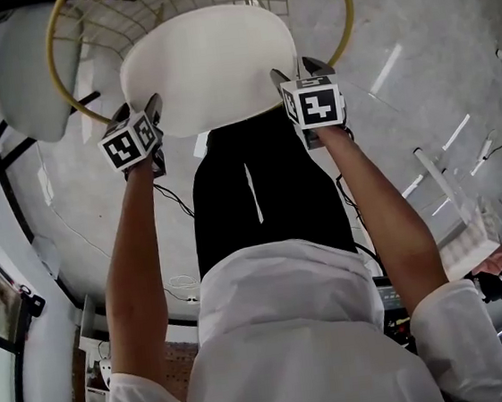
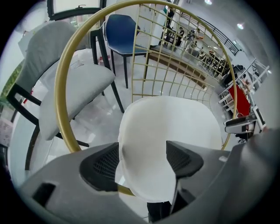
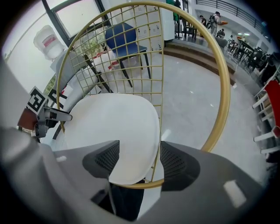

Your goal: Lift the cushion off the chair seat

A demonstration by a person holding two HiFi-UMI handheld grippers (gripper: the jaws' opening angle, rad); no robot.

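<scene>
A white cushion [image 1: 209,65] lies on the seat of a round chair with a gold wire frame [image 1: 347,13]. My left gripper [image 1: 150,117] sits at the cushion's near left edge and my right gripper [image 1: 301,71] at its near right edge, both pointing steeply down. In the left gripper view the jaws [image 2: 142,159] stand wide, with the cushion's corner [image 2: 170,127] between them and no pad pressing on it. The right gripper [image 3: 139,159] is also open, straddling the cushion's edge [image 3: 113,127] and the gold rim [image 3: 223,87].
A grey padded chair [image 1: 30,77] stands close to the left of the gold chair, and a blue chair [image 2: 124,33] stands behind it. A water bottle [image 3: 46,39] is at the far left. Cables [image 1: 184,289] lie on the floor, and white racks [image 1: 452,191] stand at the right.
</scene>
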